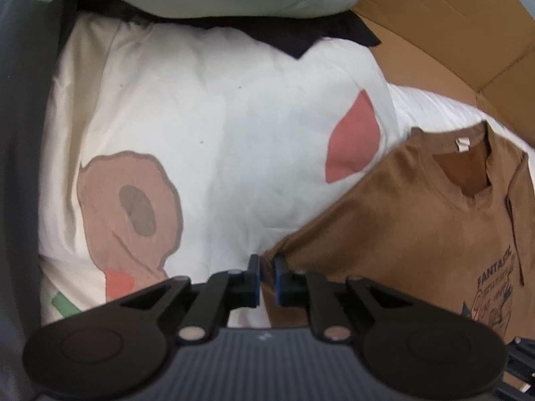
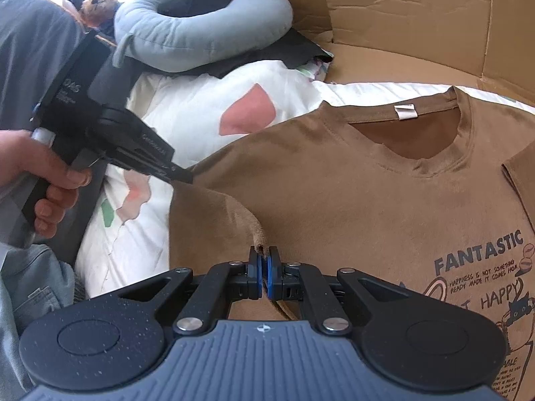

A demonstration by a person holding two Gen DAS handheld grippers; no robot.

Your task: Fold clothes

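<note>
A brown T-shirt [image 1: 401,227] with a "FANTASTIC" print lies front up, its collar toward the cardboard, partly over a white printed duvet [image 1: 217,133]. My left gripper [image 1: 266,277] pinches the shirt's left edge, with brown cloth between the nearly closed blue pads. In the right wrist view the same T-shirt [image 2: 334,183] fills the middle. There the left gripper [image 2: 182,176], held by a hand [image 2: 50,173], bites the shoulder edge. My right gripper [image 2: 264,274] is shut on a raised fold of the sleeve hem.
A cardboard wall [image 2: 418,26] runs behind and to the right of the shirt. A grey-blue curved pillow [image 2: 200,26] lies on a black garment [image 2: 267,53] at the back left, with a teddy bear [image 2: 95,3] beyond. The duvet [image 2: 187,107] spreads left; denim [image 2: 33,284] shows at the lower left.
</note>
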